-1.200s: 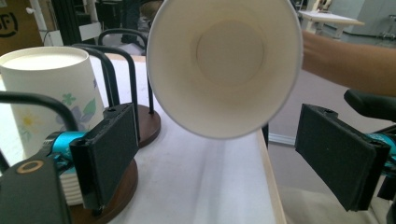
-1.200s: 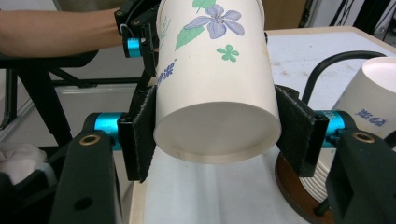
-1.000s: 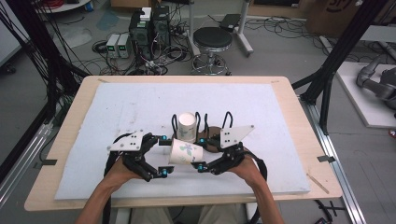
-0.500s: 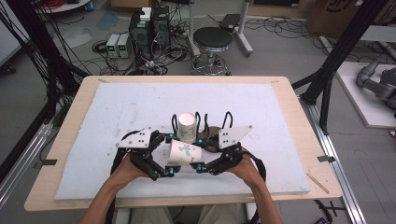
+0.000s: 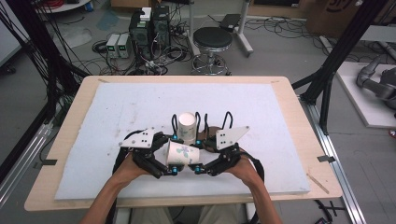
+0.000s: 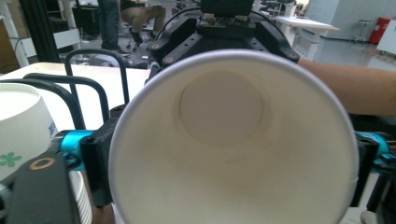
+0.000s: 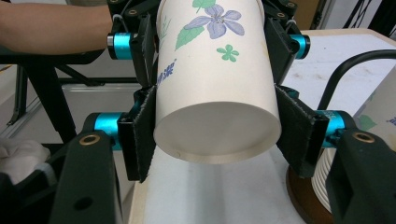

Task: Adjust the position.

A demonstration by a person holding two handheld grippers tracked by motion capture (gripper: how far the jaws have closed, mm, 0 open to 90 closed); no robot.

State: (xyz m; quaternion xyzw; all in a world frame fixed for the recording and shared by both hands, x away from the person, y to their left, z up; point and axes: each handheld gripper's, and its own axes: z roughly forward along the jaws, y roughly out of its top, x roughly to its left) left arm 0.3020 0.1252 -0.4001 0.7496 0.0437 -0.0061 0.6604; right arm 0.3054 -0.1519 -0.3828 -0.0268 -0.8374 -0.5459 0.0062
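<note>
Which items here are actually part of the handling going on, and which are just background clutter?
In use:
- flowered paper cup, on its side, clamped by both grippers
- left gripper at the rim end
- right gripper at the base end
- upright cup stack in the black wire holder

Lying about:
- stool
- electronics boxes and cables on the floor

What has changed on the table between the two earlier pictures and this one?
The left claw has slid right, closing in on the paper cup lying sideways between the two claws, so the gap at its rim has gone. The right claw stays at the cup's base. The upright stack of cups behind has not moved.
</note>
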